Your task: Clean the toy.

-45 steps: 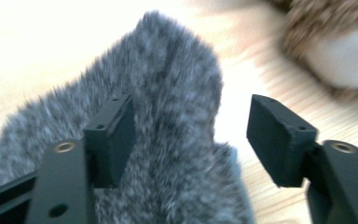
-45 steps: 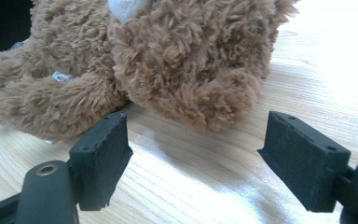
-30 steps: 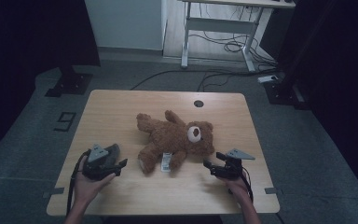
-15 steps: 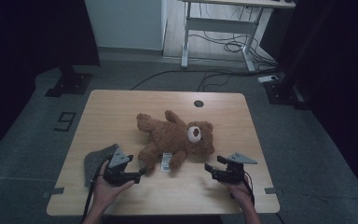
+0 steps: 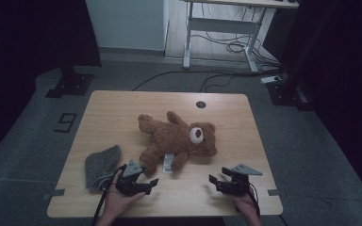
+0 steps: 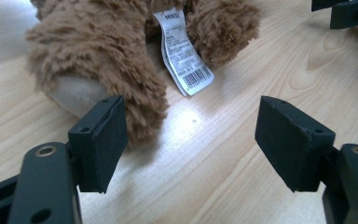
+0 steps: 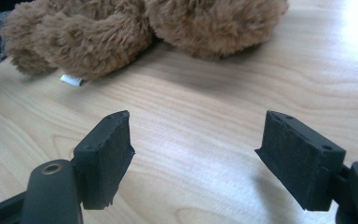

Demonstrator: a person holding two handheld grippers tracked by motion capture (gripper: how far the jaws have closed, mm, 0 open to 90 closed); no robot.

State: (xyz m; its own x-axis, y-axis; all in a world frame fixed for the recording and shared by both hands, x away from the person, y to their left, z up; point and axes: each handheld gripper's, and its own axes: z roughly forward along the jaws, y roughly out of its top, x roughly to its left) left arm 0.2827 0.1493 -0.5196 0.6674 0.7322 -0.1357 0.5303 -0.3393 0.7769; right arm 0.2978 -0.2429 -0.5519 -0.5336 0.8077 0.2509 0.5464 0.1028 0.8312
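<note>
- Near table (image 5: 179,207) edge: left gripper (image 5: 143,181) low, jaws spread, empty, just short of the teddy bear (image 5: 179,139) leg.
- Right gripper (image 5: 219,181) jaws spread over bare wood, open room ahead.
- Grey cloth (image 5: 101,165) left; bear mid-table.

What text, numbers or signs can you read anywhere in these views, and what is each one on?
"9": dark figure marked on the grey floor left of the light wooden table.
White sewn-in paper-like label on the brown plush teddy bear: a short top word, perhaps "MINISO", too blurred to confirm; the small print lines below are unreadable.
Barcode at that label's lower end: its digits are too small to read.
Nothing else legible.
</note>
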